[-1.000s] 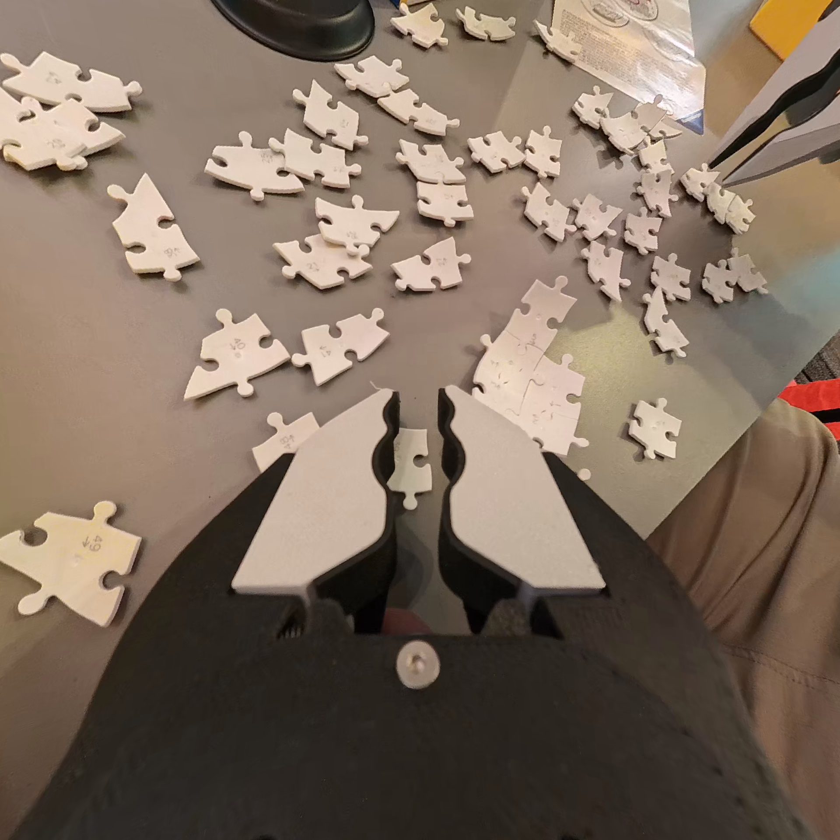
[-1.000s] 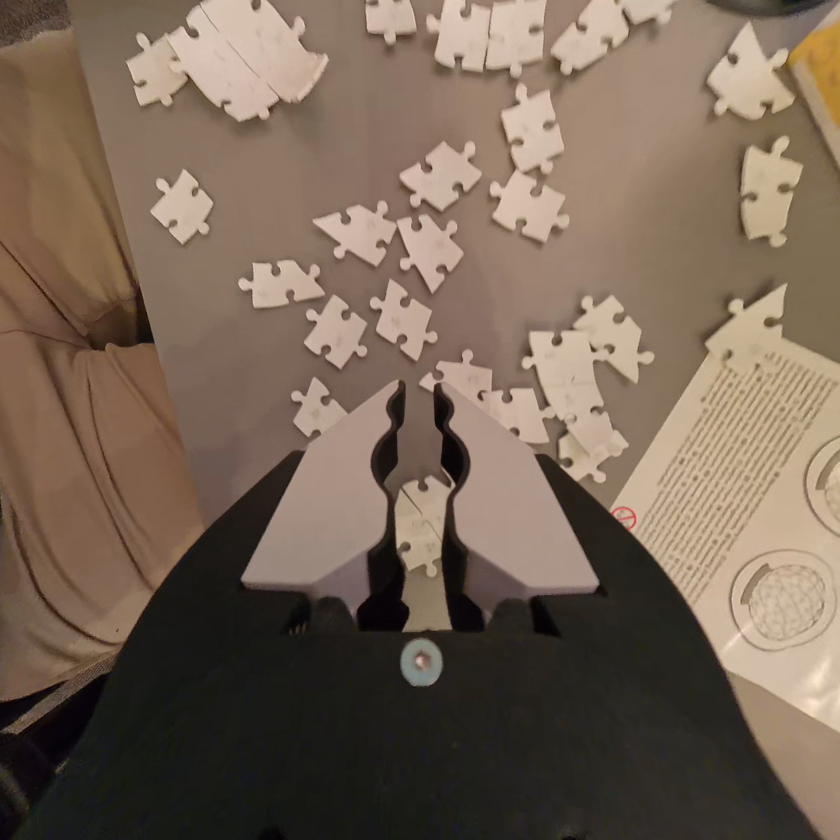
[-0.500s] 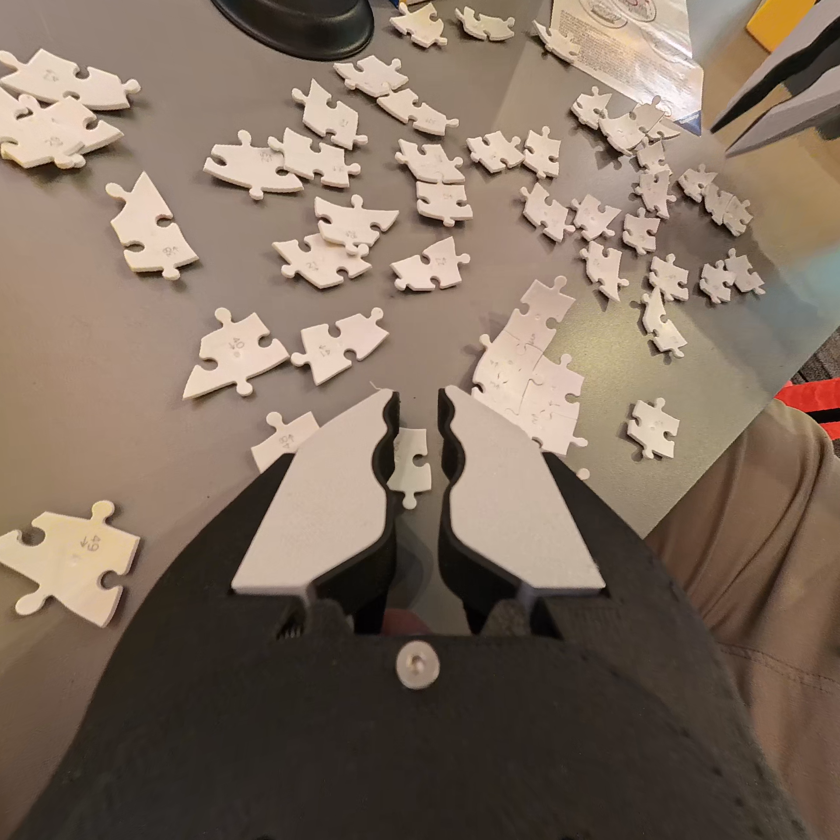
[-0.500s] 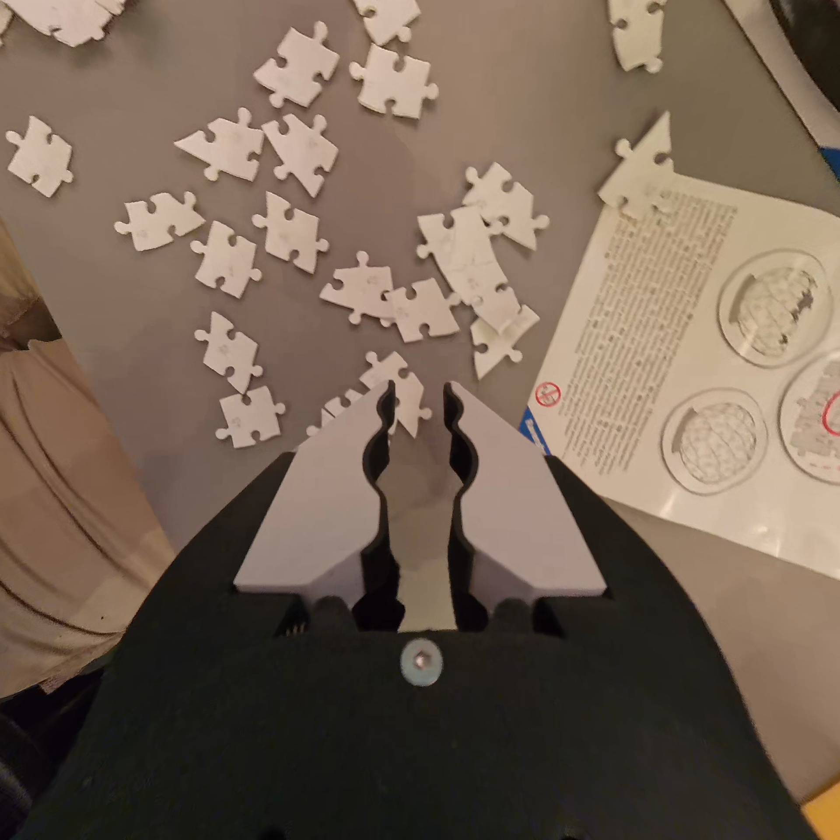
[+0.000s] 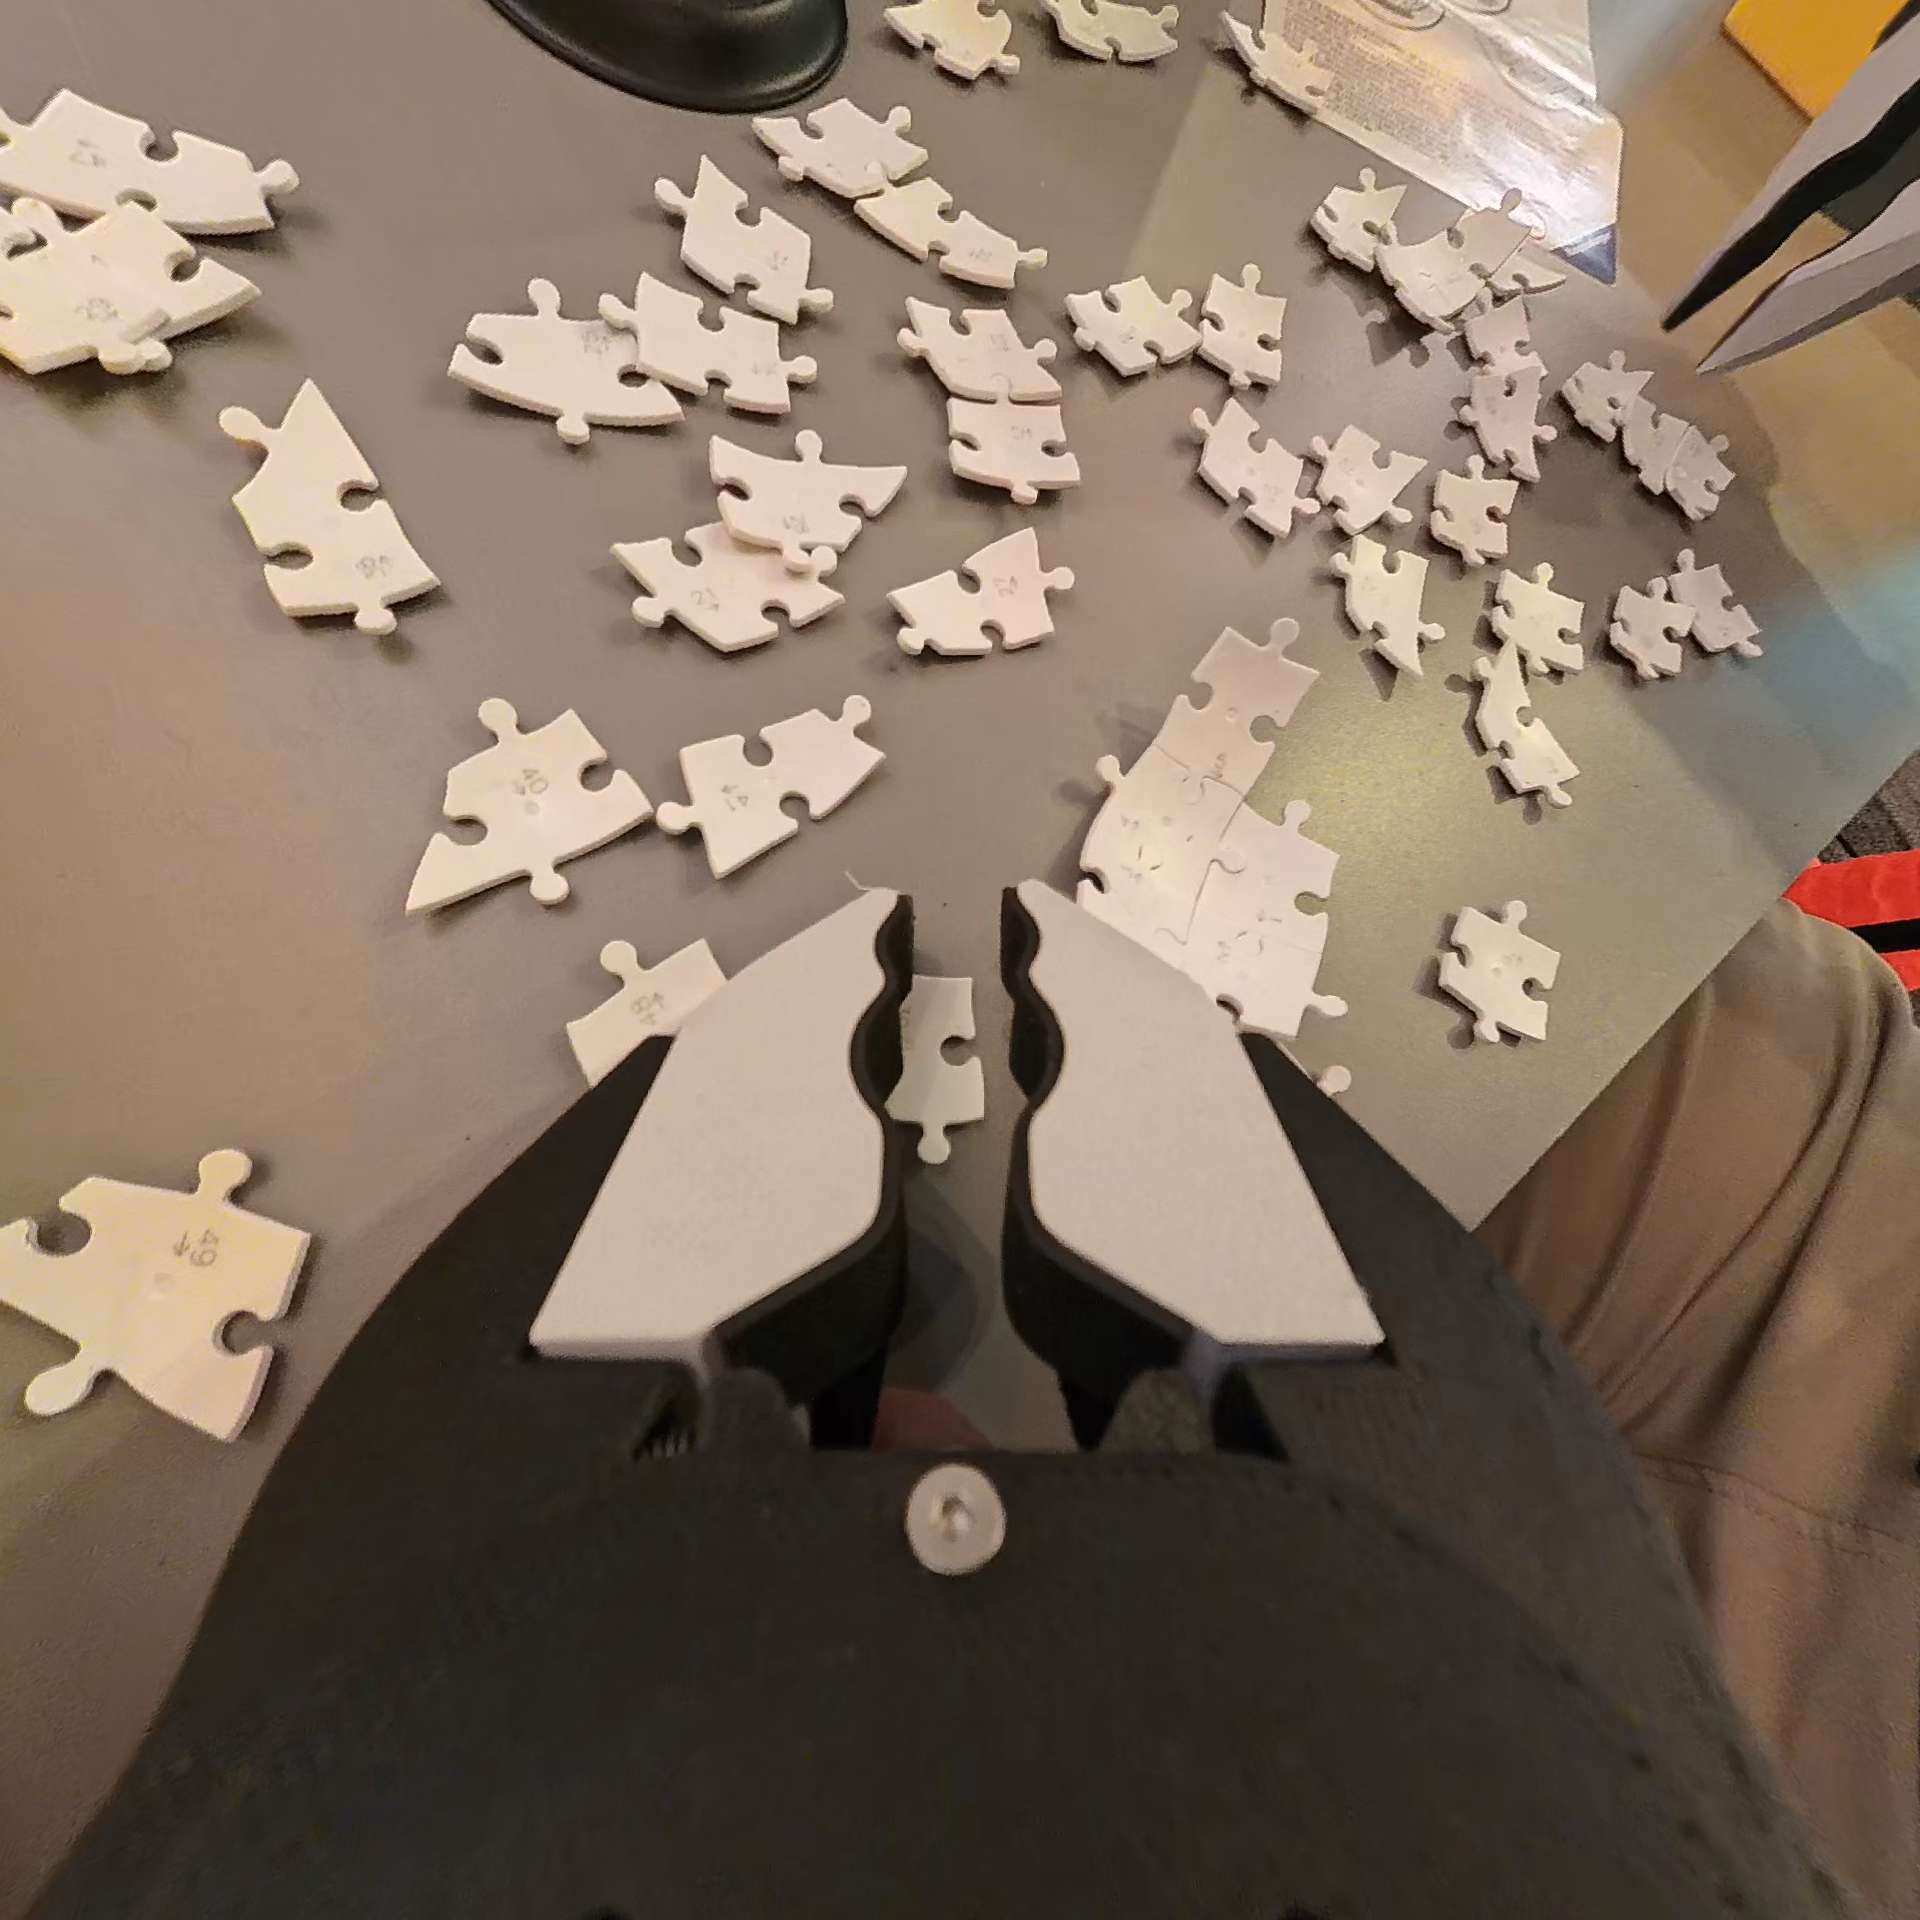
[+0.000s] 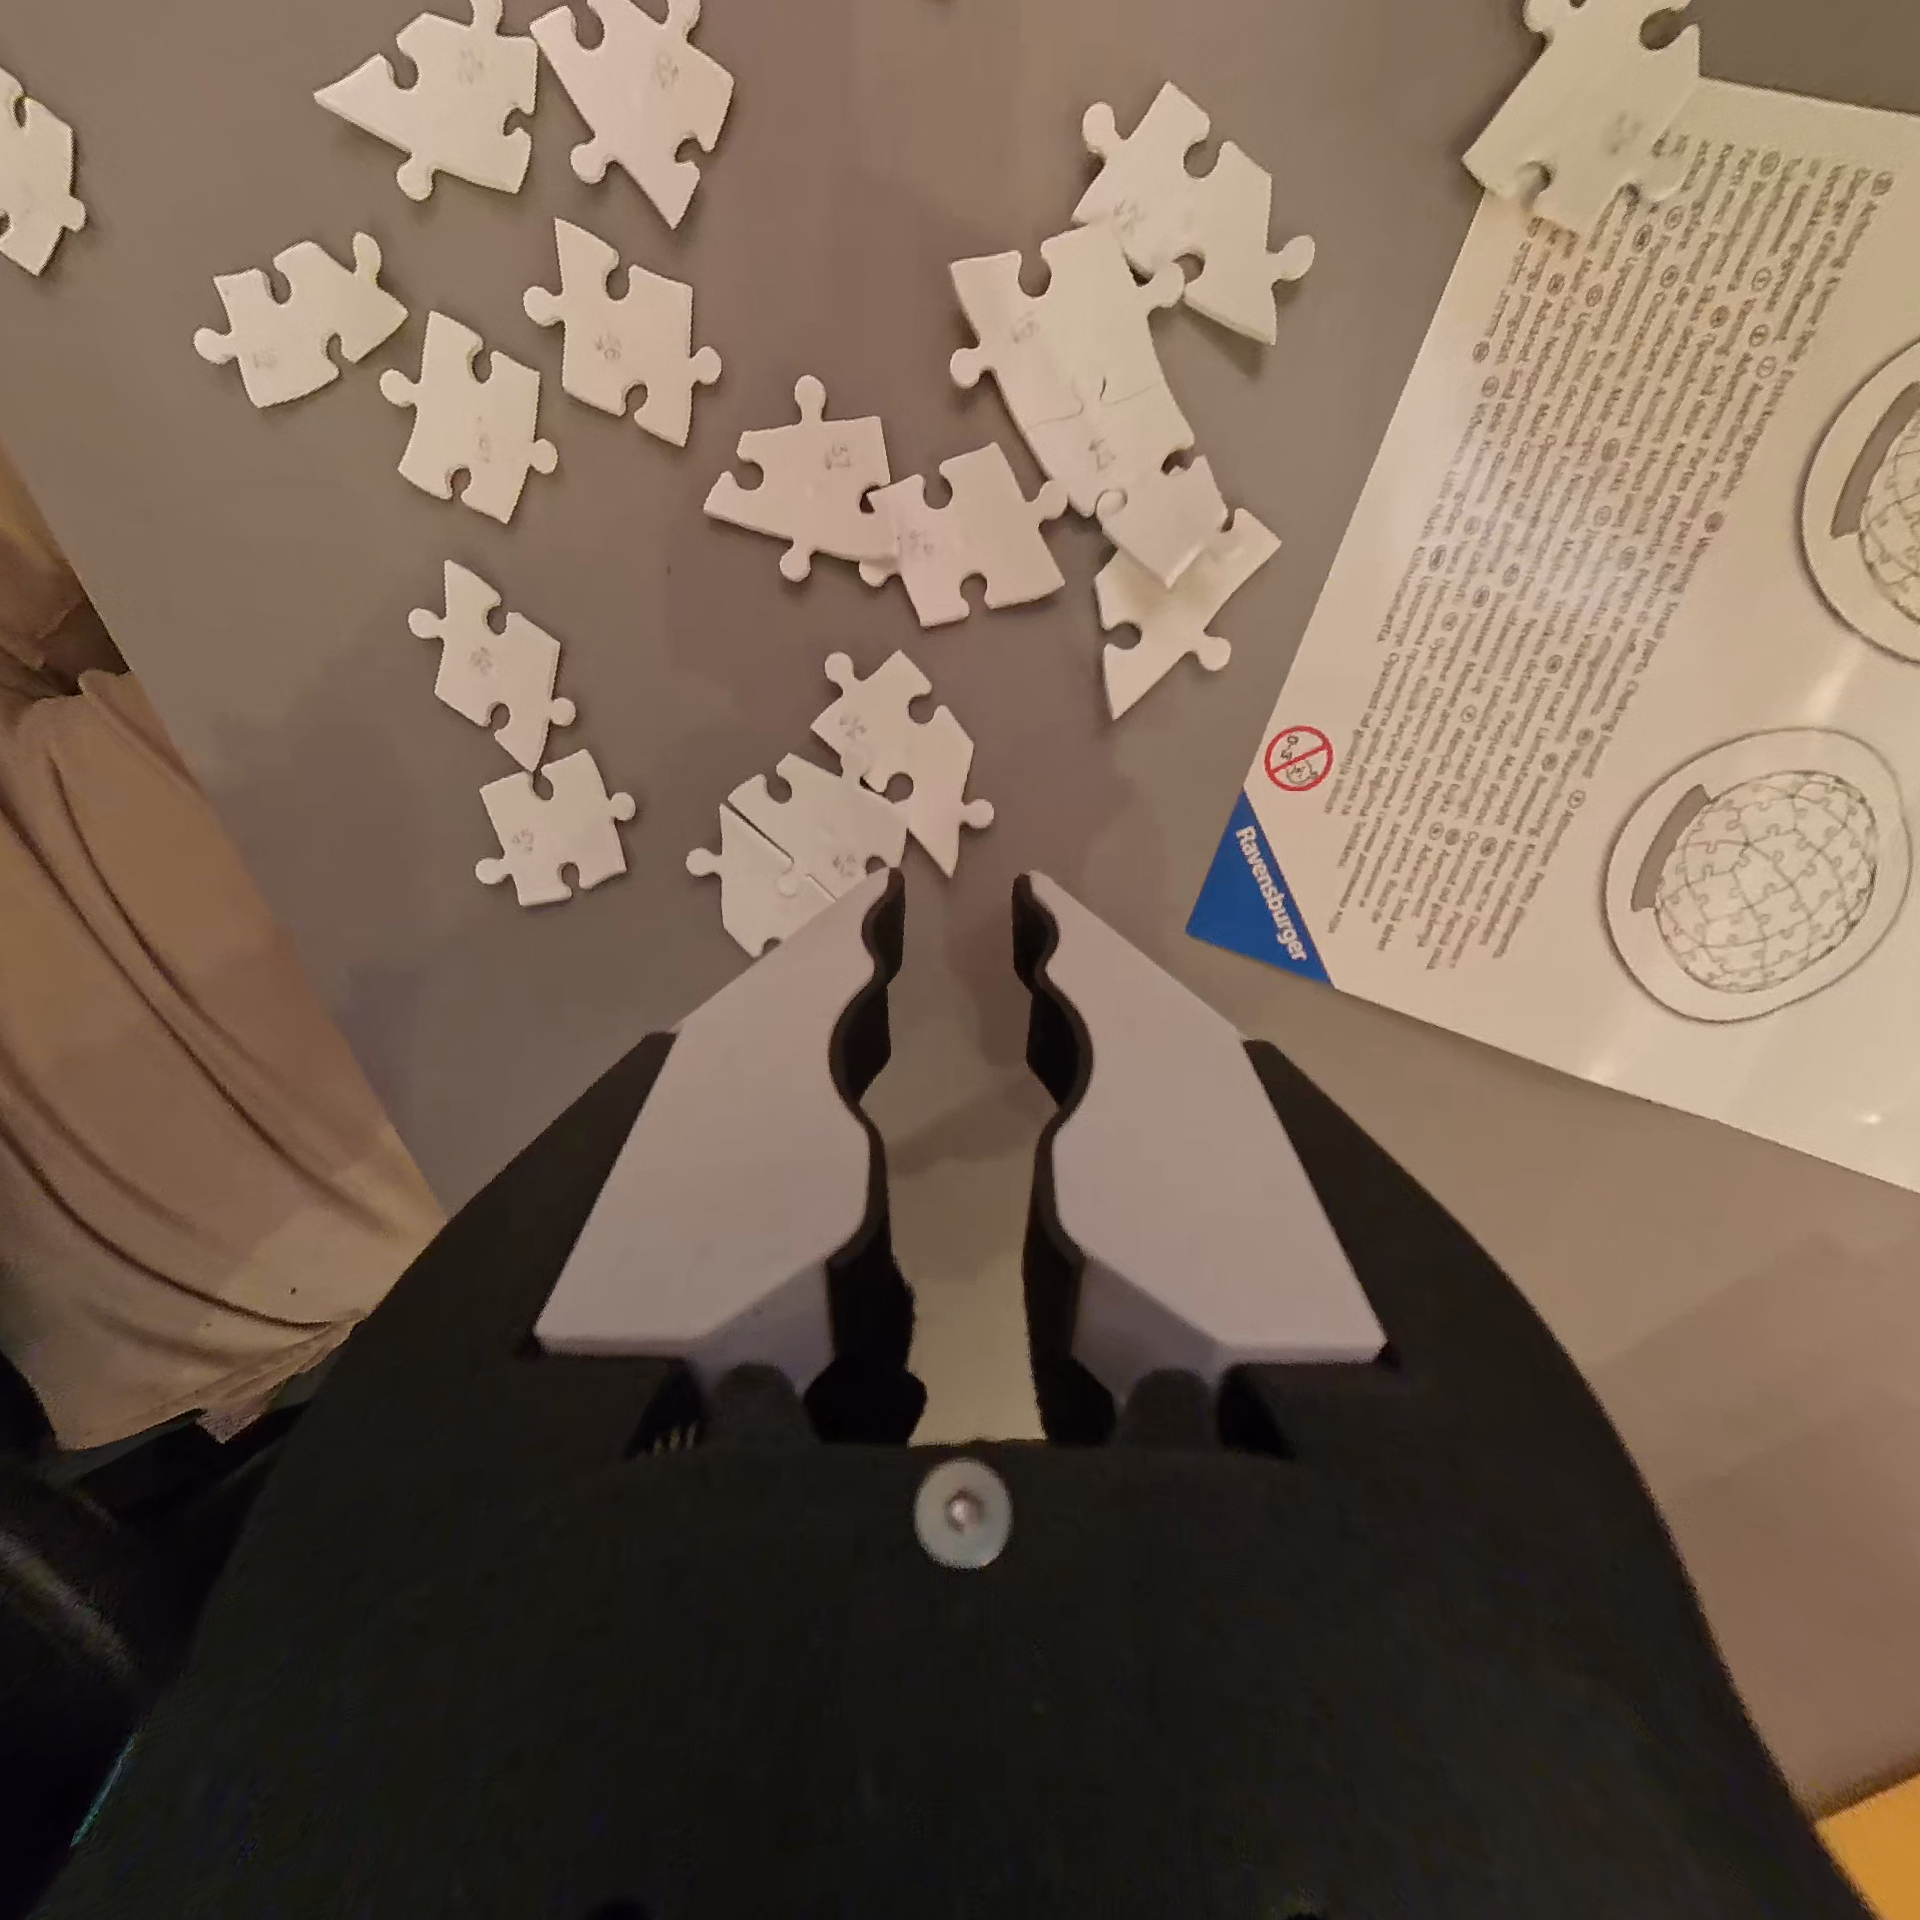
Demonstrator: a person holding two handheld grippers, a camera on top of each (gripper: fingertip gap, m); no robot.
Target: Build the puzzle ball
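Observation:
Many white puzzle pieces [image 5: 520, 810] lie scattered on the grey table [image 5: 208, 727]. A joined patch of several pieces [image 5: 1205, 862] lies just right of my left gripper [image 5: 956, 902]. That gripper hovers low with its jaws slightly apart and empty. One small piece [image 5: 935, 1060] lies flat on the table under the gap. My right gripper [image 6: 958, 883] is open and empty above bare table, with overlapping pieces [image 6: 821, 831] just left of its tips. It also shows at the top right of the left wrist view [image 5: 1704, 332]. A curved joined strip [image 6: 1091, 374] lies farther ahead.
A printed instruction sheet [image 6: 1610, 623] lies right of the right gripper and also shows in the left wrist view [image 5: 1455, 94]. A black rounded base [image 5: 686, 42] stands at the far edge. A yellow box [image 5: 1808, 52] is at the back right. A person's beige clothing [image 5: 1714, 1299] is beyond the table edge. Across from one pair of fingers to the other is roughly 35 cm. From my left tips it is roughly 25 cm to the black rounded base [image 5: 686, 42]; from my right, 30 cm.
My right gripper has swung toward the instruction sheet and come closer to the table, its jaws a little wider. My left gripper has stayed still.

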